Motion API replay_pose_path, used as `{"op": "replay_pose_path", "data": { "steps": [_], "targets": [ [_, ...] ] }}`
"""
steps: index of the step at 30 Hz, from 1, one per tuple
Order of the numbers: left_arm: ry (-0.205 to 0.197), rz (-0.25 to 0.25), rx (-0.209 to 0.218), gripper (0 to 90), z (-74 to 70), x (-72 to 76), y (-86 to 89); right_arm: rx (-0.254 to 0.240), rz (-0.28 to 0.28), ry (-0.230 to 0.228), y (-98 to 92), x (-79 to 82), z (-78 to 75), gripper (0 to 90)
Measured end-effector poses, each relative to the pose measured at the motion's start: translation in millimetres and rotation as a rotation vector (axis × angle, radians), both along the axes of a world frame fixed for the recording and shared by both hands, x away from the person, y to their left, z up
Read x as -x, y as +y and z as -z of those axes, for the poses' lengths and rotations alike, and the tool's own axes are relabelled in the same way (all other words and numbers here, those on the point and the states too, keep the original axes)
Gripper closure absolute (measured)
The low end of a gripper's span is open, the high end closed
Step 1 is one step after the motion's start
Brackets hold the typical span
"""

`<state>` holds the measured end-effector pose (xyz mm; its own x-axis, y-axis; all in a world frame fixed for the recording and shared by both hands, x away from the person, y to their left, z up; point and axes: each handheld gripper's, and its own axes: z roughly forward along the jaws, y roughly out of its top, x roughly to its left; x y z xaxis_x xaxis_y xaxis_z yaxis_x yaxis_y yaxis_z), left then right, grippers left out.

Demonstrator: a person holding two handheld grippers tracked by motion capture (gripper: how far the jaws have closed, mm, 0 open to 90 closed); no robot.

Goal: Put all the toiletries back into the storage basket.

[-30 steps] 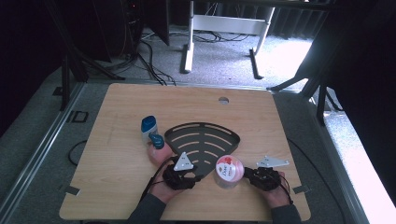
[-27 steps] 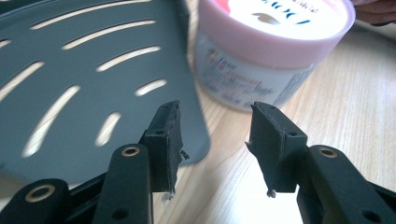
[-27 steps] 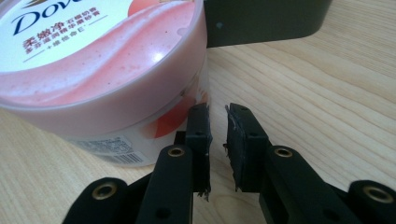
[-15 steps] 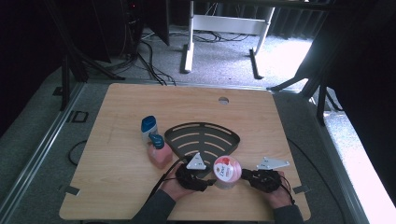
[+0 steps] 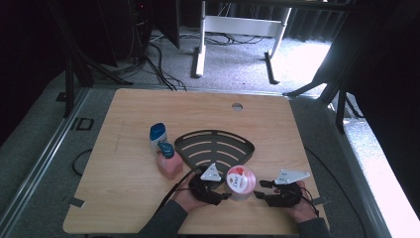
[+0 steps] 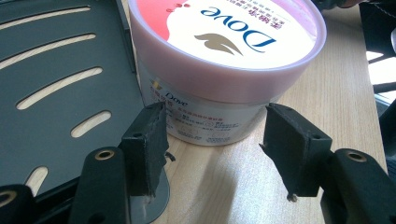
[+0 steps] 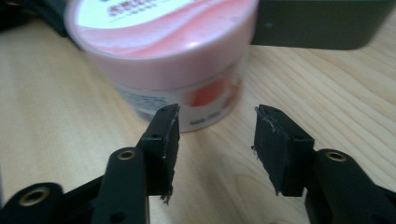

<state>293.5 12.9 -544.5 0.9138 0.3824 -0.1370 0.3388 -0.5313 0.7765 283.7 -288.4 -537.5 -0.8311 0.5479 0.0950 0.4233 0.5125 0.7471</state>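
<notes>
Dove tub (image 5: 239,182) stands near the tabletop's (image 5: 129,119) near edge, between both grippers. Left gripper (image 6: 215,140) and right gripper (image 7: 215,140) released, jaws just opening. Black slotted tray (image 5: 216,144) just behind; two bottles (image 5: 163,148) beside.

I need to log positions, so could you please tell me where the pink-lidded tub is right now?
In the high view, the tub stands on the table's near edge, between the two grippers, just in front of the black slotted tray.

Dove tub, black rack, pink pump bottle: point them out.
Dove tub (image 6: 219,32), left gripper view, on the lid's printed top.
Black rack (image 5: 198,141), high view, on a bare strip near its back rim.
Pink pump bottle (image 5: 171,166), high view, on its pink body.
</notes>
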Motion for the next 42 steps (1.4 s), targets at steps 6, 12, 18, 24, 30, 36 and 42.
{"op": "replay_pose_path", "data": {
  "steps": [6,12,18,24,30,36,42],
  "targets": [
    [-0.009,0.019,-0.009,39.3,1.3,-0.7,-0.9,-0.003,-0.071,-0.005,4.9,-1.1,-0.2,44.2],
    [-0.012,0.038,-0.02,35.8,3.2,-3.7,-2.4,0.007,-0.132,-0.01,13.1,-2.8,-1.0,35.9],
    [-0.033,0.045,-0.025,35.7,4.7,-4.5,-3.2,0.01,-0.146,-0.023,15.1,-5.8,0.9,30.5],
    [-0.047,0.052,0.003,33.1,2.3,-5.6,-2.1,0.007,-0.161,-0.035,17.4,-7.4,0.1,28.1],
    [-0.061,0.058,0.025,32.6,-1.1,-6.5,-1.2,-0.018,-0.161,-0.042,15.9,-7.5,-2.5,28.0],
    [-0.088,0.065,0.005,32.2,-3.3,-5.6,-2.6,-0.009,-0.165,-0.046,16.4,-8.1,-3.3,27.5],
    [-0.103,0.069,-0.027,30.6,-6.5,-5.0,-5.1,0.022,-0.17,-0.068,19.1,-6.9,-6.4,26.7]
  ]
}}
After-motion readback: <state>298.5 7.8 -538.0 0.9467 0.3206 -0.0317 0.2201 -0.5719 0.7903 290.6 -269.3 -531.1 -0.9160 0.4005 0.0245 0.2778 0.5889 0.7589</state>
